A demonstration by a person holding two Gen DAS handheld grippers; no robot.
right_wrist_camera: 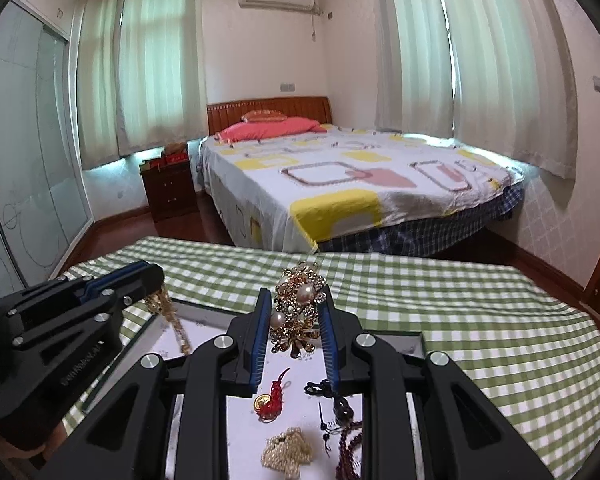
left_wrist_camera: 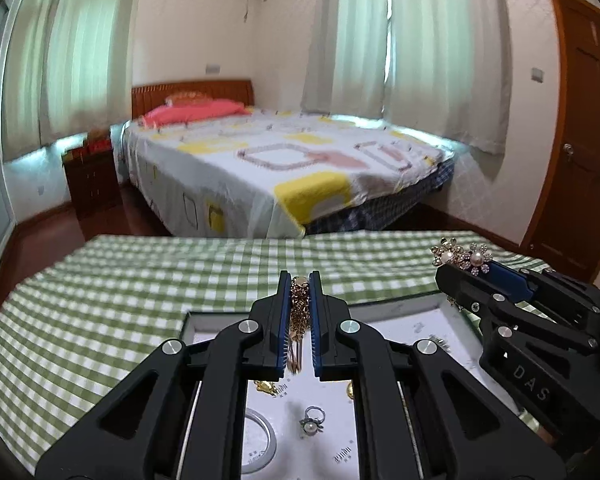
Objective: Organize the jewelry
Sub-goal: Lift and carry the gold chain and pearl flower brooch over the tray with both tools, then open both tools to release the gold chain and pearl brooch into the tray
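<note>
My left gripper [left_wrist_camera: 300,280] is shut on a gold chain [left_wrist_camera: 299,322] that hangs between its blue pads above the white tray [left_wrist_camera: 404,326]; it also shows in the right wrist view [right_wrist_camera: 156,280] with the chain [right_wrist_camera: 172,316] dangling. My right gripper [right_wrist_camera: 294,300] is shut on a gold floral pearl brooch [right_wrist_camera: 298,312], held above the tray [right_wrist_camera: 204,320]; in the left wrist view it [left_wrist_camera: 452,266] comes in from the right with the brooch [left_wrist_camera: 462,258] at its tips.
In the tray lie a pearl ring [left_wrist_camera: 312,420], a silver bangle [left_wrist_camera: 260,440], a gold charm [left_wrist_camera: 266,386], a red-and-gold knot charm [right_wrist_camera: 272,398], a beaded pearl piece [right_wrist_camera: 286,452] and dark bead strands [right_wrist_camera: 346,432]. The table has a green checked cloth [right_wrist_camera: 480,320]. A bed [right_wrist_camera: 340,184] stands beyond.
</note>
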